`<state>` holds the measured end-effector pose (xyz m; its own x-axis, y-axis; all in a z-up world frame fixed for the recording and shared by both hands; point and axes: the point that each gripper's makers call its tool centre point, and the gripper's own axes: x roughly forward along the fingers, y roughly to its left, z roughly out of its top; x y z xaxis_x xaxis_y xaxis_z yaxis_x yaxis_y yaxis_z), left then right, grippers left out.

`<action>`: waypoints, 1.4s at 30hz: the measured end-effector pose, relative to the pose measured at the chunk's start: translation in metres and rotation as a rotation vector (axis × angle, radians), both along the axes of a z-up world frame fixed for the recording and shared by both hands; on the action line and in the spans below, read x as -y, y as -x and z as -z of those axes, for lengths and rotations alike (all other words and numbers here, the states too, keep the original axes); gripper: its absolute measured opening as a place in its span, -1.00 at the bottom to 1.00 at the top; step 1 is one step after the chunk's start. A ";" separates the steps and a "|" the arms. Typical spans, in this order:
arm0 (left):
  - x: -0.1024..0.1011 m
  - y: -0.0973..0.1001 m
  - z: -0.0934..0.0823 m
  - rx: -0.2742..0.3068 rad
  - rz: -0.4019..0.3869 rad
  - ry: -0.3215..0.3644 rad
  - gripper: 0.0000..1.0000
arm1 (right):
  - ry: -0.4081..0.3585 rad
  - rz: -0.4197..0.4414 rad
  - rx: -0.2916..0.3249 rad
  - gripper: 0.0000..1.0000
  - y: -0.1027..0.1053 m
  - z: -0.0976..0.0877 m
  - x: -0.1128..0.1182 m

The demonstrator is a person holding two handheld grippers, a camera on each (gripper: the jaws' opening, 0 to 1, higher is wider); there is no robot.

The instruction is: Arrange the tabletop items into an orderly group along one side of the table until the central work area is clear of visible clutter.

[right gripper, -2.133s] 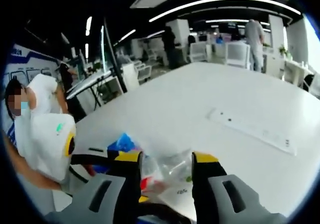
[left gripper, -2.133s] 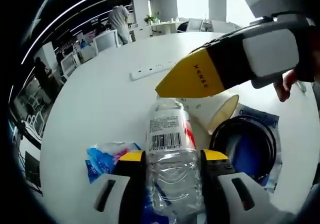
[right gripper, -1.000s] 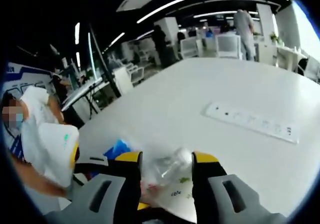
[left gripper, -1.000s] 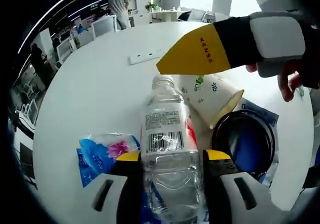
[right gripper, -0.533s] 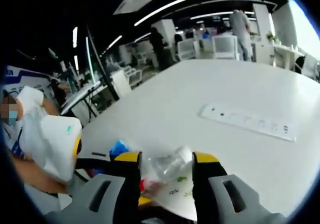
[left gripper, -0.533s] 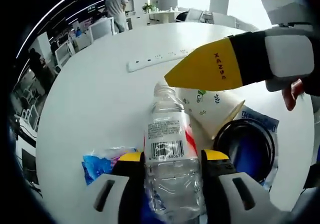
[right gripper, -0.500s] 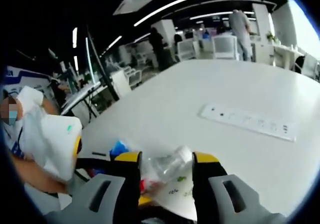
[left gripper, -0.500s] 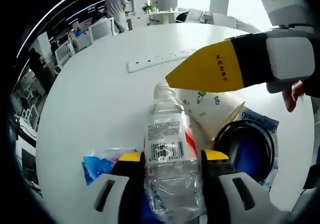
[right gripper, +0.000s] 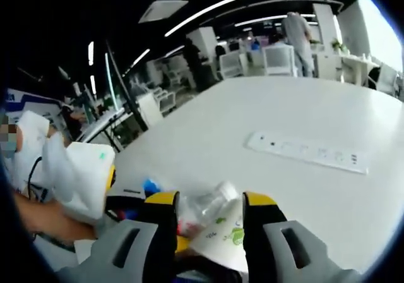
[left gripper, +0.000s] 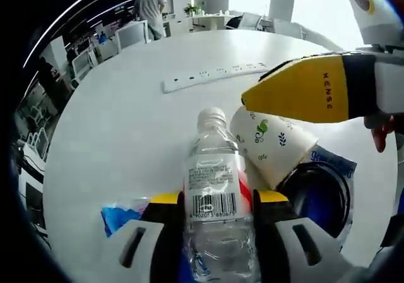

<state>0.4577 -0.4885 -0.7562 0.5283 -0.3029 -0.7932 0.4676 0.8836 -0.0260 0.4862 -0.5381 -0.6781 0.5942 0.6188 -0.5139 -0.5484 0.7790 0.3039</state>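
Lying on its side on the white tabletop (left gripper: 120, 125), a clear plastic water bottle (left gripper: 214, 194) is seen between the yellow-tipped jaws of the left tongs (left gripper: 218, 202), its white cap pointing away from the camera and its barcode label facing up. The jaws stand close against both sides of the bottle's body, so the bottle is taken to be clamped by them. Just beside the bottle's neck, a paper cup (left gripper: 274, 143) printed with green leaves is lying tipped, its base towards the cap. Against the cup's mouth a black ring with a blue inside (left gripper: 315, 198) is seen, resting on a blue-and-white printed sheet (left gripper: 334, 163). A crumpled blue wrapper (left gripper: 120, 215) lies near the left jaw. Farther off on the tabletop a white power strip (left gripper: 211, 76) is laid.

The right tongs (right gripper: 209, 223) are seen in the left gripper view as a yellow-and-black jaw (left gripper: 315, 93) above the cup. In the right gripper view the paper cup (right gripper: 224, 235) sits between the jaws, with the bottle (right gripper: 202, 208) just behind it; whether the cup is actually pinched cannot be told. The power strip (right gripper: 306, 151) lies well apart on the tabletop (right gripper: 208, 138).
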 end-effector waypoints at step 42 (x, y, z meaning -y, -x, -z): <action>0.000 -0.005 -0.027 0.325 0.035 0.221 -0.31 | -0.107 0.049 -0.113 -0.39 -0.018 0.015 -0.023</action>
